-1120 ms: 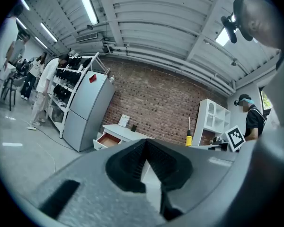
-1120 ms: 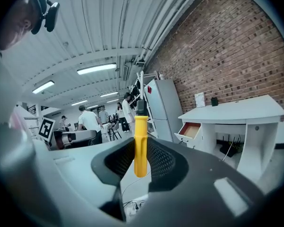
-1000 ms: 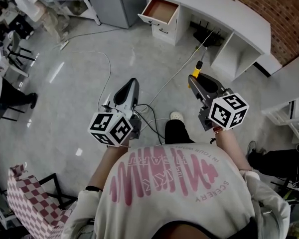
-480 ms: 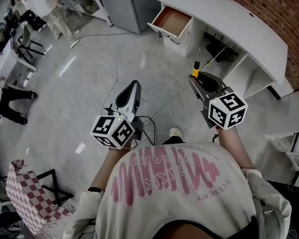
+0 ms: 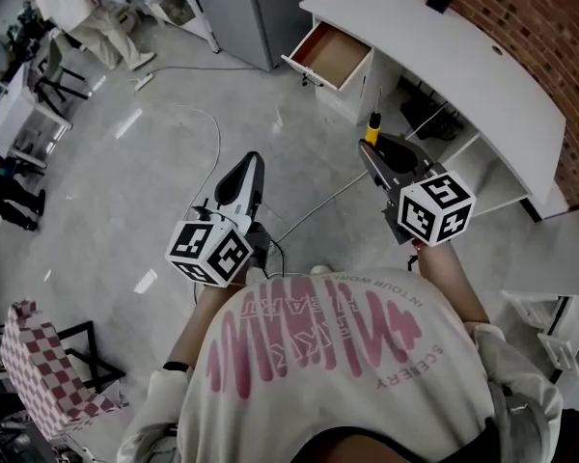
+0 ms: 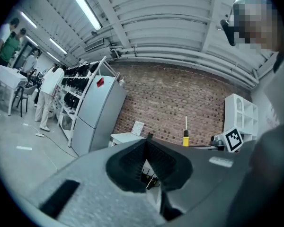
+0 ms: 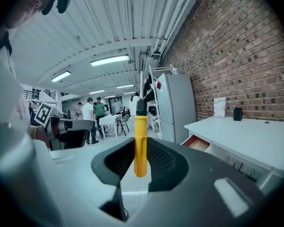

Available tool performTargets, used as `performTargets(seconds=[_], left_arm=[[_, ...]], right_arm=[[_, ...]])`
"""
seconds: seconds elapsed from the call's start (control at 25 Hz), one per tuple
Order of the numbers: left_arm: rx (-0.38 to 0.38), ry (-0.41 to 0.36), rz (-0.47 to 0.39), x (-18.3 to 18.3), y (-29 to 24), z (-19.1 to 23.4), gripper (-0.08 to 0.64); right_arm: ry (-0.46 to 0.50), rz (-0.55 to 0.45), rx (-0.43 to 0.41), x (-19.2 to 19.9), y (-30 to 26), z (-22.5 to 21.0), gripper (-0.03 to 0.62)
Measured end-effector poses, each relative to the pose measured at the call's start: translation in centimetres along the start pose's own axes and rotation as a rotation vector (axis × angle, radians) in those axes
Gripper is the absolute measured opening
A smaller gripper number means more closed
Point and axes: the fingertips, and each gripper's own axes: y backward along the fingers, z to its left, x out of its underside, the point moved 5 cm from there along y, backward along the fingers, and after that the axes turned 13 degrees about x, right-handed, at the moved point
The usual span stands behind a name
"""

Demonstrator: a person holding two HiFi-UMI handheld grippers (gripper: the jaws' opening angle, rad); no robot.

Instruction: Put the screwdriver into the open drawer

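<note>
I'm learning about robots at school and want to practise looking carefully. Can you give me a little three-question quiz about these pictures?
1. True or false: the right gripper holds the screwdriver upright between its jaws.
2. What colour is the screwdriver's handle? A red, B yellow, C green.
3. Fill in the gap: the open drawer belongs to the white ____ by the brick wall.

Key: 1 true. 2 B. 3 desk.
</note>
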Motion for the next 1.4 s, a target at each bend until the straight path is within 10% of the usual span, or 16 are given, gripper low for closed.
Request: performTargets(seconds=[0.92, 1.4], left_arm=[[0.039, 0.040, 0.066, 2.3, -8.2, 2.8, 0.000], [0.082, 0.104, 0.115, 2.1, -14.4, 11.2, 0.000]], right_arm=[[-0.085, 0.073, 0.051, 2.6, -3.0, -6.7, 0.091], [-0.126, 0.129, 0.109, 2.1, -11.5, -10.1, 0.091]])
